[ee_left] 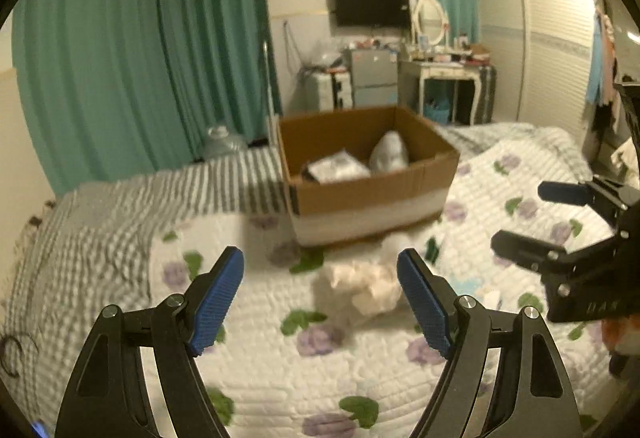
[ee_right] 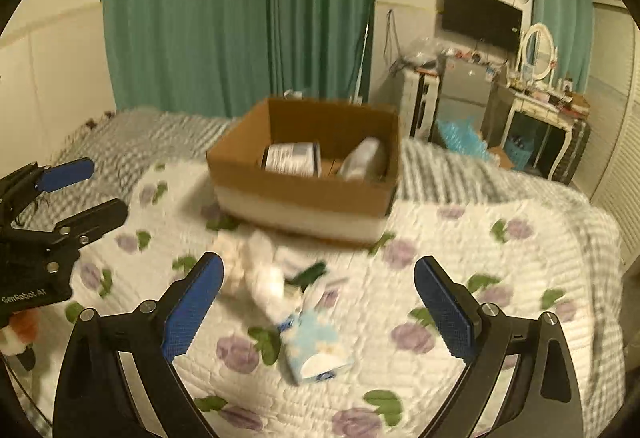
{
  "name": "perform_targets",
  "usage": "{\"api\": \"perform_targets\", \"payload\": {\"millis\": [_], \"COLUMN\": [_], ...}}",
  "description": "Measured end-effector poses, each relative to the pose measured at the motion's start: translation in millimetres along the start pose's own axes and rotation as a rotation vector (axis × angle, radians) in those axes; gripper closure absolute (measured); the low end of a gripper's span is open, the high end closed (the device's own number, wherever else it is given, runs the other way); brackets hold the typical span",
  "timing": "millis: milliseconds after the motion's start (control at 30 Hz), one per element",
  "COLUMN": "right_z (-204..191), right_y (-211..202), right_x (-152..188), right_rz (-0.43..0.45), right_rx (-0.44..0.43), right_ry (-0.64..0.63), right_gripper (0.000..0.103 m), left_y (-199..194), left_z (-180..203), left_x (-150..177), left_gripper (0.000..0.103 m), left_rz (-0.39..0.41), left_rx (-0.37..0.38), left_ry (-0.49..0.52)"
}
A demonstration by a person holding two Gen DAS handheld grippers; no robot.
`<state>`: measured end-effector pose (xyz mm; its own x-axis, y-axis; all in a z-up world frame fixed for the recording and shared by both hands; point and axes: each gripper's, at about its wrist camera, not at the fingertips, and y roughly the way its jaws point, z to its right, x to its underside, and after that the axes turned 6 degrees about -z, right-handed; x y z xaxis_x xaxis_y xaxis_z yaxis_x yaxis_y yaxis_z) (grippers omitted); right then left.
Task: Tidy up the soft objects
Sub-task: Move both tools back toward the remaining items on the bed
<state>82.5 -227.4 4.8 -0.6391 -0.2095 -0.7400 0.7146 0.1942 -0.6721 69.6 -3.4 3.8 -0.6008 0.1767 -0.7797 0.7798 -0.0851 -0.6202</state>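
Fingers (ee_right: 444, 312) of the right gripper (ee_right: 318, 312) stand wide and empty; the left gripper (ee_left: 320, 302) is likewise open. Just ahead on the bed quilt (ee_right: 460, 238) lies a crumpled pale cloth (ee_right: 260, 274), a tissue pack (ee_right: 316, 348) nearer the right. The cardboard box (ee_right: 304, 197) sits beyond.

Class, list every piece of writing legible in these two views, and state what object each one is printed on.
"GenRobot.AI": on the black body of the left gripper, right wrist view.
Letters on the right gripper: too blurred to read.
Label on the packet in the cardboard box: blurred, unreadable.
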Motion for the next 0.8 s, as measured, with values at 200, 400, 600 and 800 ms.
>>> {"api": "perform_targets", "payload": {"millis": [200, 400, 600, 800], "right_z": [-1, 1, 6, 4], "right_y": [48, 80, 99, 109], "right_x": [30, 49, 53, 54], "right_rz": [-0.108, -0.200, -0.246, -0.284], "right_rx": [-0.023, 0.006, 0.005, 0.003], "right_ry": [0.014, 0.039, 0.076, 0.073], "right_gripper": [0.006, 0.006, 0.006, 0.018], "left_y": [42, 61, 76, 77], "left_z": [6, 14, 13, 12], "left_x": [33, 50, 60, 62], "left_gripper": [0.023, 0.023, 0.023, 0.023], "left_rz": [-0.079, -0.115, -0.164, -0.173], "left_rx": [-0.002, -0.004, 0.022, 0.020], "left_ry": [-0.041, -0.023, -0.027, -0.028]}}
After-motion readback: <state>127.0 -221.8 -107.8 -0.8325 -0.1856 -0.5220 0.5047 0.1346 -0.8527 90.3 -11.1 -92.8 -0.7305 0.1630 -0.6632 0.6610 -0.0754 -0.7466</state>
